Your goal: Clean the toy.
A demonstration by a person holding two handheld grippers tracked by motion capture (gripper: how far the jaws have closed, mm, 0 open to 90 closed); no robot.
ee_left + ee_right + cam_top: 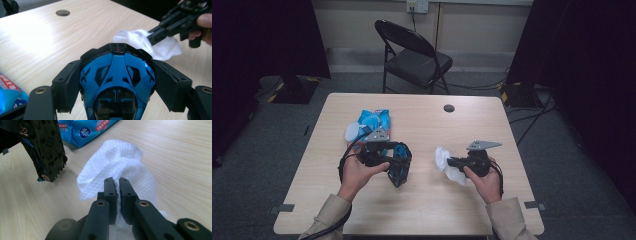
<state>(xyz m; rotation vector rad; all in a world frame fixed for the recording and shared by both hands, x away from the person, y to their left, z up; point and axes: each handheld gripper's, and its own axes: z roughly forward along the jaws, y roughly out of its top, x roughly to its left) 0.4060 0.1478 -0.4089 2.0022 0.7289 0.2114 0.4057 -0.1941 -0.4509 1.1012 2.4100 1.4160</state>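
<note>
High view, two grippers, left gripper [398, 167] one blue-black object [399, 165], right gripper [447, 161] one wipe [443, 157]

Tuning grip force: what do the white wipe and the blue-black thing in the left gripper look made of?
White wipe: soft nonwoven cloth, matte, judging by its embossed dot grid and limp bunched folds in the right gripper.
Blue-black object: looks like hard moulded plastic, glossy, with sharp highlights and crisp black cutouts; the left gripper clamps its sides. Its black underside carries brass-coloured fittings, probably metal.

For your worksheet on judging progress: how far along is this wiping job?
Done: a white wipe is out of the blue wipe pack and pinched in the right gripper. In hand: the left gripper grips the blue and black toy car. Left: wipe and car are apart, so wiping seems unstarted.
</note>
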